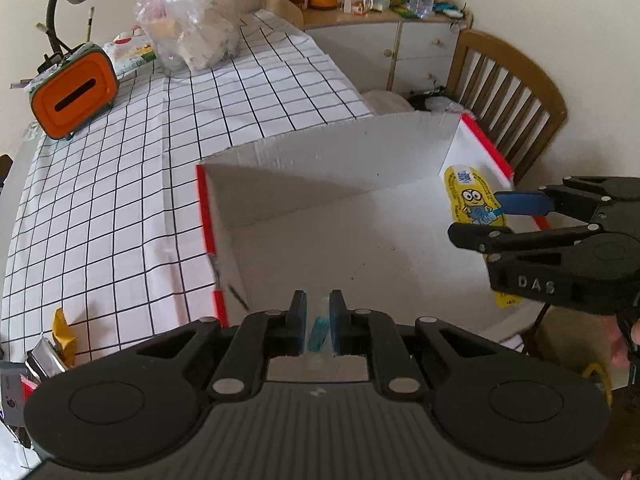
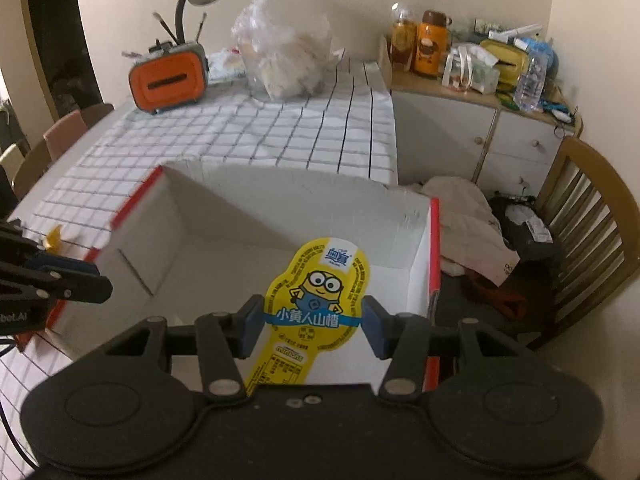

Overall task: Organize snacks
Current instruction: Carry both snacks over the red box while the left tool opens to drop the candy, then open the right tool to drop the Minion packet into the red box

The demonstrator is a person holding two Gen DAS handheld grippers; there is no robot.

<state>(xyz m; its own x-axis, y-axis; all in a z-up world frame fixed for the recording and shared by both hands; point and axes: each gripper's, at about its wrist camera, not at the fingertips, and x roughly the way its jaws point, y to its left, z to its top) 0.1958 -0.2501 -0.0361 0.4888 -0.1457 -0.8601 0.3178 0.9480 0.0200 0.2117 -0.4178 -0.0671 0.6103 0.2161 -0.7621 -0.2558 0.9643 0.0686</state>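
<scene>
Your right gripper (image 2: pixel 312 324) has its pads pressed on both edges of the yellow Minion snack pack (image 2: pixel 316 304) at its blue waist band, holding it over the open white box (image 2: pixel 208 200). It looks light, flat and glossy, so I'd expect it to bow or slide under a hard squeeze; the waist seems the best hold. At about nine o'clock in the right wrist view, your left gripper (image 1: pixel 318 320) is nearly closed on a small clear packet with a teal mark (image 1: pixel 319 330), above the box's near edge.
</scene>
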